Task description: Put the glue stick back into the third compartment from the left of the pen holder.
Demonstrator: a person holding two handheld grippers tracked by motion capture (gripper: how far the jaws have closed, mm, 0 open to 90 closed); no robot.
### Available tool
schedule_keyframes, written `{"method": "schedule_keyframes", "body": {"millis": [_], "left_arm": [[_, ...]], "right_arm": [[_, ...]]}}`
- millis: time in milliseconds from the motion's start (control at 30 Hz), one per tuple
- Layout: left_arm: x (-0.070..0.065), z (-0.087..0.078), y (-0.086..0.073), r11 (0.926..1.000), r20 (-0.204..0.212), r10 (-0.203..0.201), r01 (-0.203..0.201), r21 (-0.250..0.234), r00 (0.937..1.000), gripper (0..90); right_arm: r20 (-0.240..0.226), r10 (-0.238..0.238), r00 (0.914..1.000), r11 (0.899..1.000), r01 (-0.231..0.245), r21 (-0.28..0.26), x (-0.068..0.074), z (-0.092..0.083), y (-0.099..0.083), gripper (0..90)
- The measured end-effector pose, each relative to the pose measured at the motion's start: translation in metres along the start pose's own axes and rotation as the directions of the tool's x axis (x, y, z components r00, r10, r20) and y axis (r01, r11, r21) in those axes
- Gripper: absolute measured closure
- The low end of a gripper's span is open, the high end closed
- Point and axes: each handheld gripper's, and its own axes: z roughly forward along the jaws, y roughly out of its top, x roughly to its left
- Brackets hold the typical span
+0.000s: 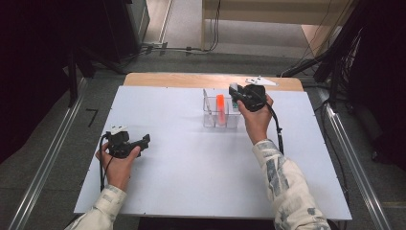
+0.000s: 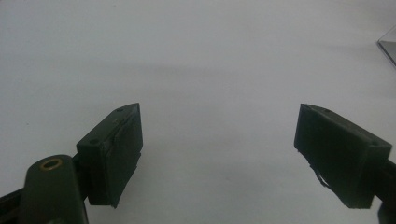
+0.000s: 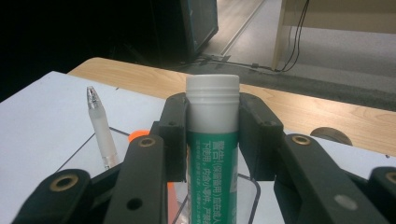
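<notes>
A clear box (image 1: 221, 115) stands on the white table (image 1: 191, 163) with an orange marker (image 1: 220, 109) and a pen (image 3: 100, 126) inside. The right gripper (image 3: 212, 135), held above it, squeezes an upright green glue stick (image 3: 212, 154). The left gripper (image 2: 219, 154) rests low, jaws wide apart.

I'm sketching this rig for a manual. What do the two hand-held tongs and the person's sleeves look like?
Both tongs are black. The left tongs end in two blocky rectangular pads on linked arms with brass-ringed pivots, and a black cable trails from them. The right tongs have the same brass-ringed links, a grey three-cornered plate on top and a black cable. The sleeves are pale with a grey-blue patchy print.
</notes>
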Motion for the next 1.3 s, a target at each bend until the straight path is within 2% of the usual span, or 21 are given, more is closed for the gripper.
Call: {"method": "schedule_keyframes", "body": {"millis": [367, 733, 1133, 1300], "left_arm": [[0.0, 0.0, 0.0, 1.0, -0.001, -0.001, 0.001, 0.0, 1.0, 16.6], [0.0, 0.0, 0.0, 1.0, -0.002, 0.002, -0.002, 0.0, 1.0, 16.7], [-0.001, 0.0, 0.0, 1.0, -0.003, -0.001, 0.001, -0.002, 1.0, 16.6], [-0.002, 0.0, -0.001, 1.0, -0.002, 0.0, 0.0, 0.003, 1.0, 16.6]], "right_arm": [[-0.003, -0.002, 1.0, 1.0, 0.002, -0.002, -0.001, -0.003, 0.001, 56.4], [-0.004, -0.002, 1.0, 1.0, 0.002, 0.028, -0.004, -0.007, -0.003, 50.3], [-0.02, 0.006, 0.9998, 0.999, -0.005, 0.052, -0.008, -0.032, -0.019, 33.9], [-0.013, -0.019, 0.9997, 0.998, 0.02, 0.065, -0.009, -0.046, -0.032, 28.9]]}}
